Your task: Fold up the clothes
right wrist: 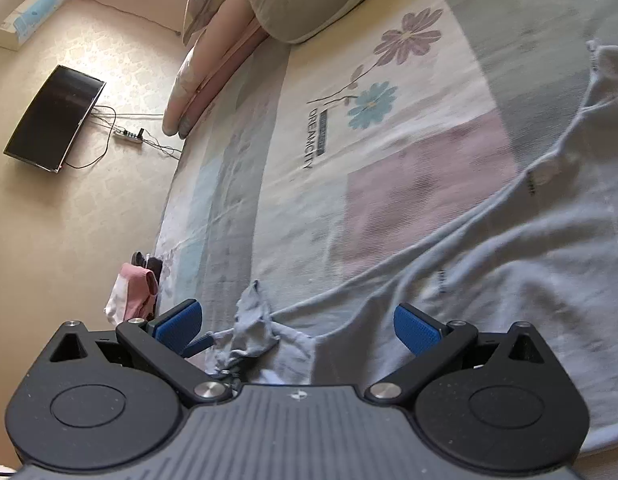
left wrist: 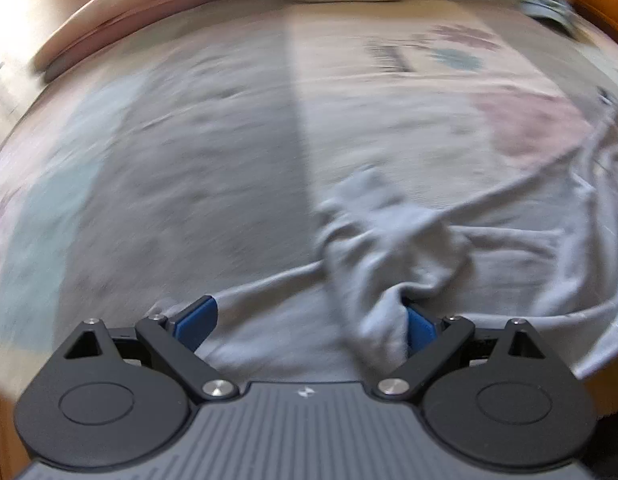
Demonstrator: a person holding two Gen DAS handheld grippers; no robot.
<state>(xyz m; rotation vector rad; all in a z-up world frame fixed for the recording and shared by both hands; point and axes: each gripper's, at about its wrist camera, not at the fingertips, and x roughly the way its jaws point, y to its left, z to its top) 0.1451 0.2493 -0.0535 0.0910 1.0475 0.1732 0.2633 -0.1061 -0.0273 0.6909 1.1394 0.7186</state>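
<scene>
The left gripper (left wrist: 311, 322) has its jaws spread wide; a bunched fold of the pale blue shirt (left wrist: 489, 264) lies between them, pressed against the right blue pad (left wrist: 420, 330) and partly covering it, but nothing is clamped. The left wrist view is blurred.

The right gripper (right wrist: 297, 326) is likewise wide open, with a crumpled sleeve end (right wrist: 255, 336) poking up just inside its left pad (right wrist: 177, 324), not pinched.

The shirt (right wrist: 509, 280) lies spread on the bed (right wrist: 293, 208), taking up the lower right of both frames. In the right wrist view its long axis runs diagonally from the lower centre toward the upper right, where the collar (right wrist: 605, 64) sits. Its upper edge forms a slanting line across the patterned bedsheet.

Bare sheet lies open to the upper left of the shirt. Pillows (right wrist: 309, 4) rest at the frame's top. The bed's edge falls away at left to the floor (right wrist: 89, 208), where pink clothing (right wrist: 135, 290) lies close beside it.
</scene>
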